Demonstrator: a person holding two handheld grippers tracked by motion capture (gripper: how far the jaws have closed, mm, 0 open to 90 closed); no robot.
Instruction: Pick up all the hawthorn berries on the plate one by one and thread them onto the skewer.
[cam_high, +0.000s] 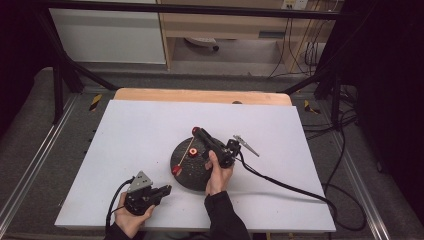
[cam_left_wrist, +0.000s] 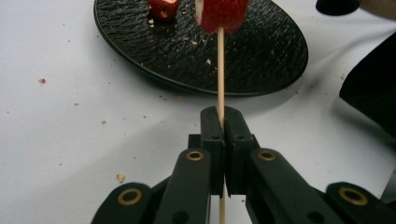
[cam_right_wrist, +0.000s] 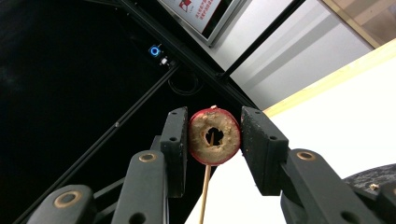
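**Hazards while threading a fruit ring onto the skewer**

1. Status. I have the left claw (cam_left_wrist: 220, 116) clenched on the lower part of the wooden skewer (cam_left_wrist: 220, 74), low and centre in the left gripper view. One red fruit piece (cam_left_wrist: 222, 11) already sits on the stick at the top of that frame, above the black plate (cam_left_wrist: 261, 51). The right claw (cam_right_wrist: 215, 135) grasps a red-skinned fruit ring (cam_right_wrist: 226, 140) at mid-frame in the right gripper view. The skewer tip shows inside the ring's hole.

2. Risk: ring splits. The flesh around the hole looks crumbly. Too much squeeze, or a stick pushed off-axis, probably breaks it apart.

3. Risk: skewer slips or snaps. The grip sits far from the tip, so a sideways load from the ring can bend the thin stick or twist it between the pads.

4. Risk: drop. A freed ring can miss the plate and land on the white desk (cam_high: 140, 130).

5. Risk: collision. A loose fruit piece (cam_left_wrist: 163, 7) lies on the plate at the upper left of the left gripper view. A low sweep can knock it off.
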